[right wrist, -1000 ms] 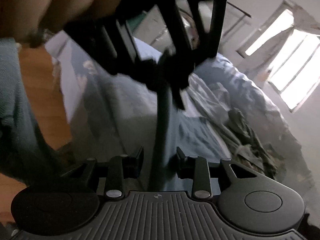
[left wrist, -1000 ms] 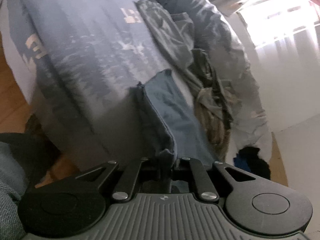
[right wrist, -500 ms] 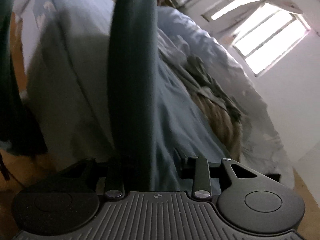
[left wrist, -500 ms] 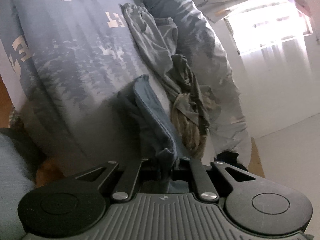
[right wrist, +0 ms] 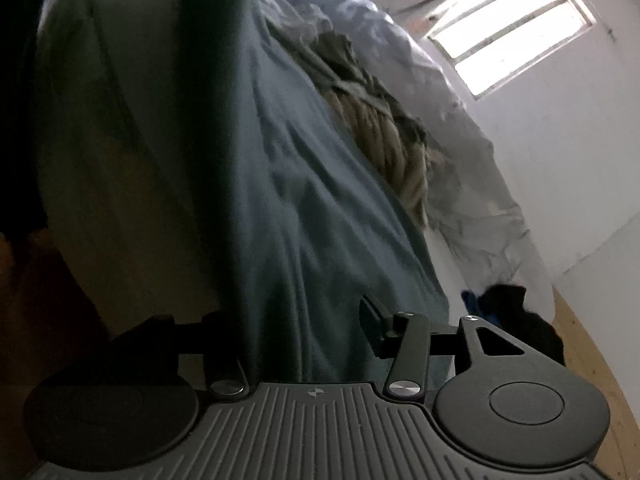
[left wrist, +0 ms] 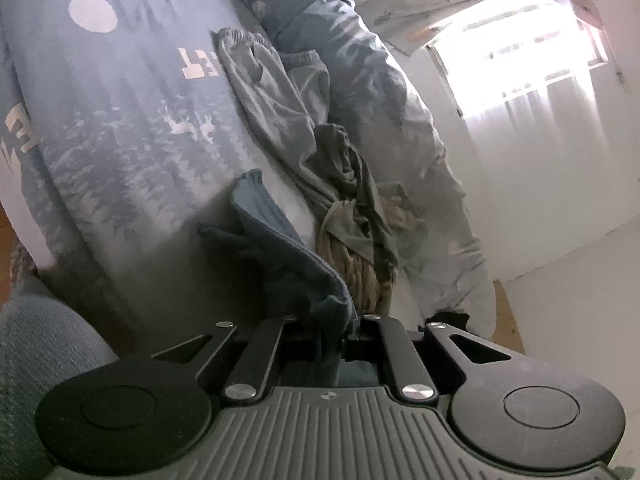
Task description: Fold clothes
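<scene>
Your left gripper [left wrist: 334,330] is pinching the blue garment [left wrist: 276,240] beside the bed [left wrist: 120,128]; your right gripper [right wrist: 296,320] is opening, cloth seemingly lying loose between its jaws.

Bed cover [left wrist: 132,140]: grey-blue, printed with trees, deer, a pale disc and letters. Bright window [right wrist: 508,36] in the white wall [right wrist: 580,160]. Wood floor [right wrist: 588,352] at lower right.

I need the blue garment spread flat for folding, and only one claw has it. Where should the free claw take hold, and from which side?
Judging by its pose, grip the blue garment at its near hem, beside the right claw, coming in low from the bed's near edge. The left claw already pinches a bunched end, so a second hem grip would let it stretch flat.
</scene>
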Action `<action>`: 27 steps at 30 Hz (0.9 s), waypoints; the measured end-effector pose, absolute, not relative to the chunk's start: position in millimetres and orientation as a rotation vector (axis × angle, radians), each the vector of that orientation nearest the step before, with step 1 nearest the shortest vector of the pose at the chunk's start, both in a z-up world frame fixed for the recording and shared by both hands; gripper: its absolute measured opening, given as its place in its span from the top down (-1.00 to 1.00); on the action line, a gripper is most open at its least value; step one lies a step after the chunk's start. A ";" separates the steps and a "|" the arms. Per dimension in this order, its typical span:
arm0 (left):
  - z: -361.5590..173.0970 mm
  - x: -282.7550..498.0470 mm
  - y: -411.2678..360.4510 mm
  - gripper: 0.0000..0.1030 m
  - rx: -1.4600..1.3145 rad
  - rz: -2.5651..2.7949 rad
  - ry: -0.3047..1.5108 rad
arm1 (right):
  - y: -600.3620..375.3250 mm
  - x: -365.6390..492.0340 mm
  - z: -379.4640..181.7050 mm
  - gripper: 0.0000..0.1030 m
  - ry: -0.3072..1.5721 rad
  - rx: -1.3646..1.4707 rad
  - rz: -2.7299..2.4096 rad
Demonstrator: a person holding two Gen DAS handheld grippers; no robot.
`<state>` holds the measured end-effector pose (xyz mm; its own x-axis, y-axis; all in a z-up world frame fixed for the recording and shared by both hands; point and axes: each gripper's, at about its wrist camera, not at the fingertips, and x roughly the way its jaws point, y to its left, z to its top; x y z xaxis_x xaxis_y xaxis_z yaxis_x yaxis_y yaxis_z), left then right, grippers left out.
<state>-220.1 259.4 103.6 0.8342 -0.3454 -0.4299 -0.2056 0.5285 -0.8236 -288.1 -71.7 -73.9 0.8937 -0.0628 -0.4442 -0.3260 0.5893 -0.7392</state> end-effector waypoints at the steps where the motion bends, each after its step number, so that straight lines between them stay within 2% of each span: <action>1: 104.2 -219.1 259.9 0.77 -1.032 -0.086 0.600 | -78.6 -290.4 -75.4 -0.01 0.459 -0.950 0.157; 13: 105.2 -215.1 262.2 0.77 -1.077 -0.067 0.574 | -143.9 -317.5 -77.4 0.01 0.510 -1.097 0.153; 14: 105.5 -215.2 262.4 0.77 -1.078 -0.066 0.573 | -145.1 -316.9 -75.9 0.04 0.503 -1.097 0.148; 16: 105.9 -215.0 262.7 0.77 -1.078 -0.069 0.571 | -144.2 -318.5 -73.6 0.25 0.486 -1.099 0.147; 18: 106.3 -214.7 262.9 0.77 -1.078 -0.072 0.569 | -144.0 -318.4 -70.5 0.66 0.490 -1.086 0.167; 20: 106.0 -214.1 263.7 0.77 -1.079 -0.072 0.566 | -145.5 -316.0 -63.2 0.72 0.484 -1.066 0.176; 27: 107.4 -214.9 269.9 0.77 -1.105 -0.069 0.528 | -165.8 -299.2 -9.5 0.77 0.485 -1.014 0.188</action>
